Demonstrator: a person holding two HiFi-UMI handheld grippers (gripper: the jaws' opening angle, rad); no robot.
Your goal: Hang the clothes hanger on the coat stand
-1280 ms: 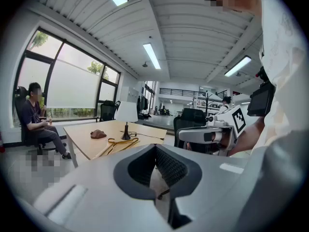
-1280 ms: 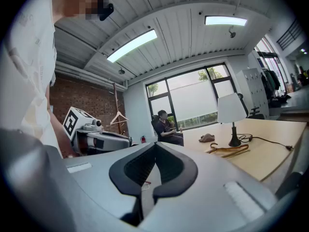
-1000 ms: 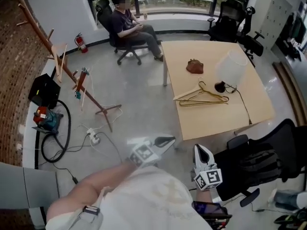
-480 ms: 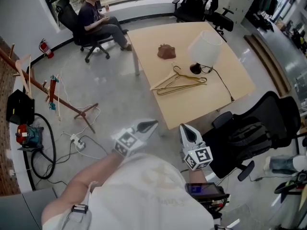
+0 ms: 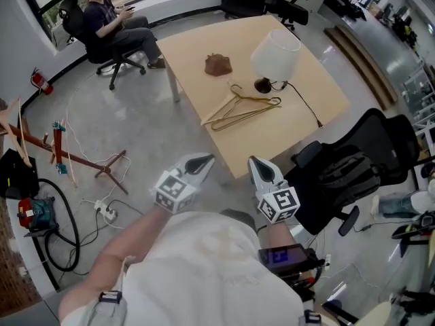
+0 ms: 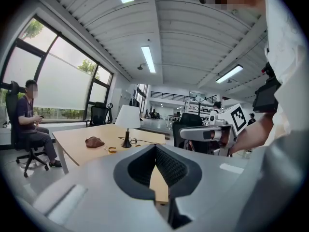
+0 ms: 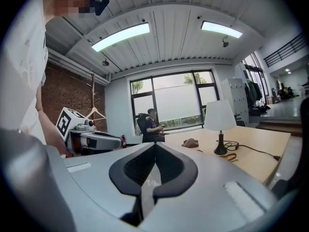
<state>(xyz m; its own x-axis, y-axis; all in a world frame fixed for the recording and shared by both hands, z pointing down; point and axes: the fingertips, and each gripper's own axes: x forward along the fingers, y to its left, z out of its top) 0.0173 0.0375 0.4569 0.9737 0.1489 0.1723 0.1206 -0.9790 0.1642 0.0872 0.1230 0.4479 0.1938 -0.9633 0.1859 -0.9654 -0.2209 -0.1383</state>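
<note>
Two claws, both empty. Left claw [image 5: 202, 160]: jaws pressed together with nothing between them, held in the air off the near corner of the desk [image 5: 292, 133]. Right claw [image 5: 257, 163]: jaws likewise closed on nothing, level with the left one and just short of the same corner.

Clothes hangers [image 5: 223, 108]: at least two, overlapped, one of pale wood and the rest gold wire. They lie flat about mid-desk, one end reaching toward the left edge, apart from both claws.

Table lamp [image 5: 274, 51]: white shade, base just beside the hanger hooks, black cord trailing to the right edge.

Brown lump [image 5: 218, 64]: toward the far edge.

Coat stand [image 5: 81, 161]: wooden, on the floor well apart from the desk, to its left, with a pale hanger on it.

Seated person [image 5: 109, 22]: beyond the far left corner.
</note>
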